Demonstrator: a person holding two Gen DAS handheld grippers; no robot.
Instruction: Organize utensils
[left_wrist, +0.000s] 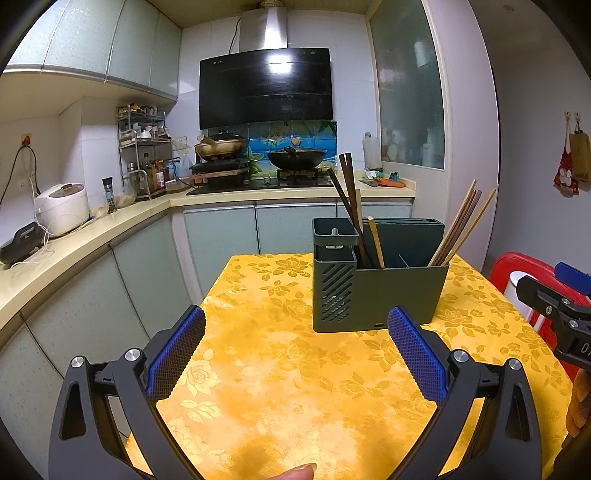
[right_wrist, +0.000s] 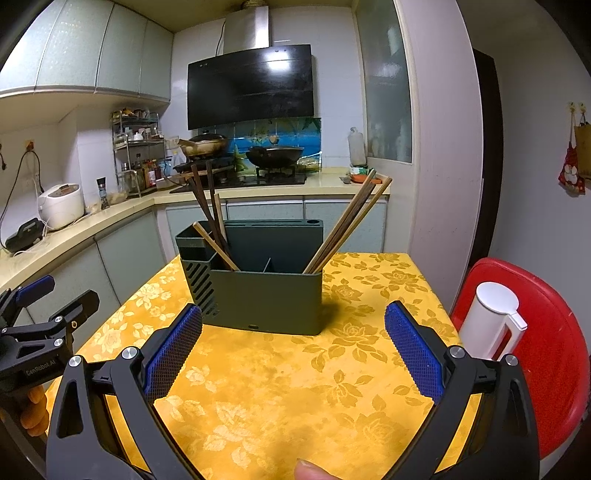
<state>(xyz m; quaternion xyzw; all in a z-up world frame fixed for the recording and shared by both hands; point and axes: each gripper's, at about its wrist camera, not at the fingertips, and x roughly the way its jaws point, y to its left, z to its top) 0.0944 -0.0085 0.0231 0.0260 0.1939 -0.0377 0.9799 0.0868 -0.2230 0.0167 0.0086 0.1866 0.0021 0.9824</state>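
On the yellow surface (left_wrist: 280, 387) ahead of me stands the green holder (right_wrist: 266, 295), and every utensil I can see is already inside it. Dark chopsticks (right_wrist: 207, 206) lean in its left compartment with a pale one (right_wrist: 216, 245) slanting low across them; a mixed bundle (right_wrist: 343, 225) fans out of the right corner. The middle compartment looks empty from here, though I cannot see its floor.

My left claw (left_wrist: 295, 354) is spread wide with nothing between its blue pads (left_wrist: 177, 354), hovering short of the holder and slightly to its left. My right claw (right_wrist: 293, 350) is likewise spread and empty, lined up on the holder's front wall. Each shows at the edge of the other's view, so they are near one another.

I judge the job now is sorting sticks between compartments, and the risks come from that. The bundles lean outward, so a pull on one stick could drag its neighbours or lever the holder over, since nothing braces it. The sticks are thin and smooth; a pinch near the tip could let one swivel or slip. Reaching with both claws at once could knock them together. Off the right edge sits a red stool (right_wrist: 554, 332) bearing a white jug (right_wrist: 487, 321), close enough that a wide swing on that side might clip it.
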